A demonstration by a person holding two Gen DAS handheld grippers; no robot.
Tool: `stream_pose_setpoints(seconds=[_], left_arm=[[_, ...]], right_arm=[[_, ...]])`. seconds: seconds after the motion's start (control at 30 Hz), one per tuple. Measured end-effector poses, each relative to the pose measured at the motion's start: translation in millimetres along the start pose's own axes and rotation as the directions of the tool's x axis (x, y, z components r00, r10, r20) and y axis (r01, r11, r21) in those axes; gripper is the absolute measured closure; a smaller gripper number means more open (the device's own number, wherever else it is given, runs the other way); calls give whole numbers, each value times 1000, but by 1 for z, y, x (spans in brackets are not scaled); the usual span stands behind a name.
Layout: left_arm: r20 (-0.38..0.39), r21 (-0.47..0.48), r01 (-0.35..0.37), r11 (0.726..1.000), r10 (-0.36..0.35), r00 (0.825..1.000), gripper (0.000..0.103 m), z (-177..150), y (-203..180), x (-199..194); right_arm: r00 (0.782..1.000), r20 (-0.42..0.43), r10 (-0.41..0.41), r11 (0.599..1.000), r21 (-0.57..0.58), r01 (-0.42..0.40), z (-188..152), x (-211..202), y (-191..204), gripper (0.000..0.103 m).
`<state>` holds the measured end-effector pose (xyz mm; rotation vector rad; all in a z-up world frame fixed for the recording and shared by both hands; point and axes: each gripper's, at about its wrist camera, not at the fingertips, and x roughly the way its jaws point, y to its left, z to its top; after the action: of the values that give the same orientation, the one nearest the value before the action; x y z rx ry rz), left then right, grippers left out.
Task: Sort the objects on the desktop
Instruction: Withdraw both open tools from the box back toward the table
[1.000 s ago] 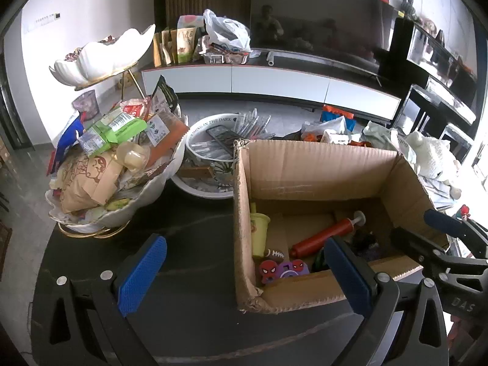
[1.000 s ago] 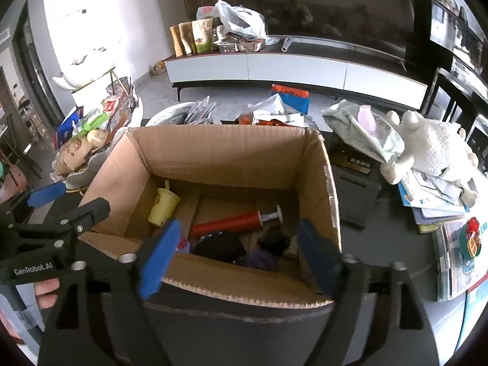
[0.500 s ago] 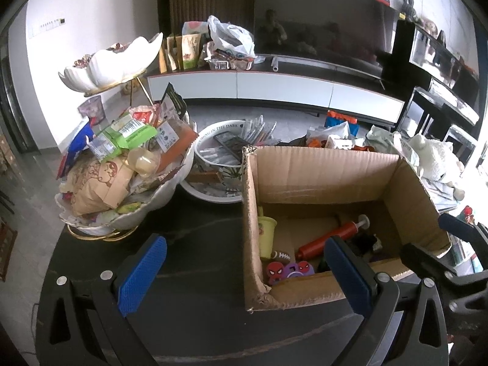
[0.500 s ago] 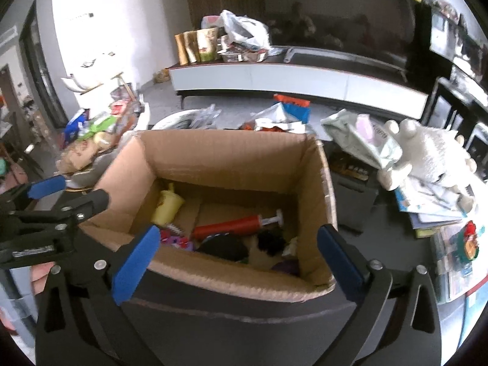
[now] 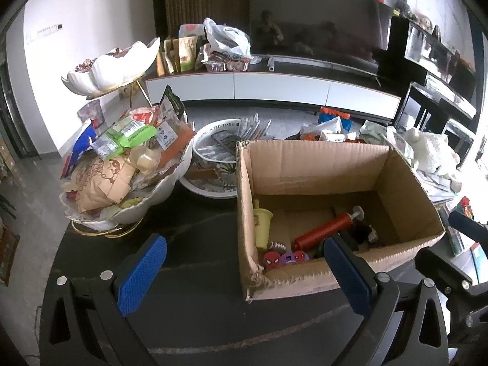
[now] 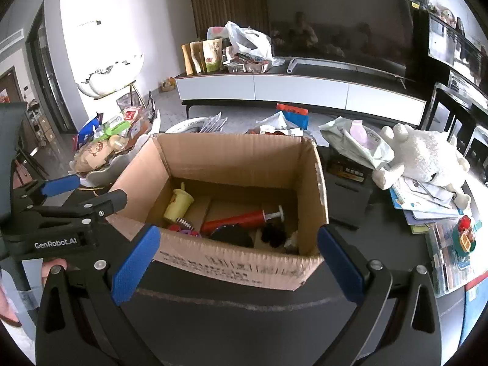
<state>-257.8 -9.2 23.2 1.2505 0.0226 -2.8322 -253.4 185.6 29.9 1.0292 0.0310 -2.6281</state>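
An open cardboard box (image 5: 317,164) (image 6: 235,155) stands on the dark table. Inside lie a red hand pump (image 5: 323,231) (image 6: 241,217), a yellow cup (image 5: 263,224) (image 6: 178,202), small round toys (image 5: 283,256) and dark items (image 6: 231,235). My left gripper (image 5: 244,274) is open and empty, in front of the box's near left corner. My right gripper (image 6: 235,263) is open and empty, in front of the box's near wall. The left gripper also shows at the left of the right wrist view (image 6: 82,196).
A white shell-shaped dish (image 5: 158,189) heaped with snack packets stands left of the box, a white bowl (image 5: 213,189) behind it. Right of the box are a dark box (image 6: 347,183), a white plush toy (image 6: 424,155), books (image 6: 427,204) and a small toy (image 6: 465,236).
Both grippers have drawn back from the box toward me. The right gripper's jaws have opened wider; one second ago they stood over the box's near rim.
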Motion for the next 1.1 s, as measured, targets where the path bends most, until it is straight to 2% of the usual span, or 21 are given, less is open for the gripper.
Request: stream_pose_setpoints(seconds=[0.47,0.77,1.1], left_arm=[[32,25,24,999,-25,999,1,-22,-8,-36],[62,-18,38,999,-37,997,1,-48,-5,-56],[24,29,35,999,-36,999,1,-85,-19,-62]], right_arm=[[998,68,-19,1000,-9,20,-23,-48,11,1],[996,72,-49,999,3,49,-47,-67,16,1],[997,53,-62,998,2,62,-81,-81,29,1]])
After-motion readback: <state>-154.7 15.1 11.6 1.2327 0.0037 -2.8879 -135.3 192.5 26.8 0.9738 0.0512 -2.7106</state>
